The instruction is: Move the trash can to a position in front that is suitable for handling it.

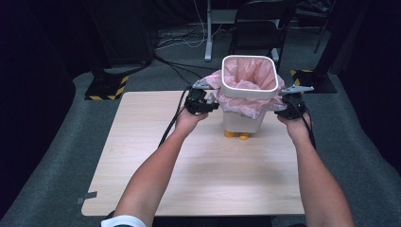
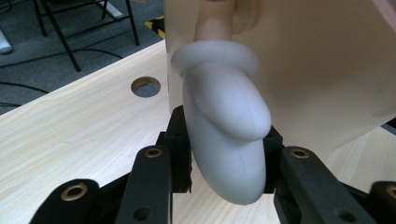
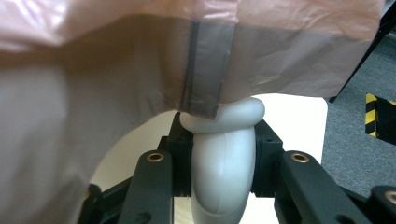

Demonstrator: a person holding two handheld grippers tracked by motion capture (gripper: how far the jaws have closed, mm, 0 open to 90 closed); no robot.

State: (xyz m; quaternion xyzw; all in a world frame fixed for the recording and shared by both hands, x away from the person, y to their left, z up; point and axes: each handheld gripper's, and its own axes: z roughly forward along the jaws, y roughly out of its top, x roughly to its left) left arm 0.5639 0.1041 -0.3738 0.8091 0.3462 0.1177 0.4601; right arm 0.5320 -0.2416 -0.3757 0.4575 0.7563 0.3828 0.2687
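**Both grippers clamped on the bin's side handles**

I am looking at a small white waste bin standing upright near the far edge of the wooden table, resting on orange feet. A pink bag liner is sitting inside it, folded out under a white rim ring and draping down the sides.

My left gripper is pressing against the bin's left side; in the left gripper view its black jaws are closing narrowly on a rounded white handle that is sticking out from the bin wall. My right gripper is sitting at the opposite side, and in the right gripper view its jaws are gripping a matching white handle just under the hanging liner. Whether the bin is bearing fully on the table is hard to judge from above.

A round hole is showing in the tabletop beside the bin.
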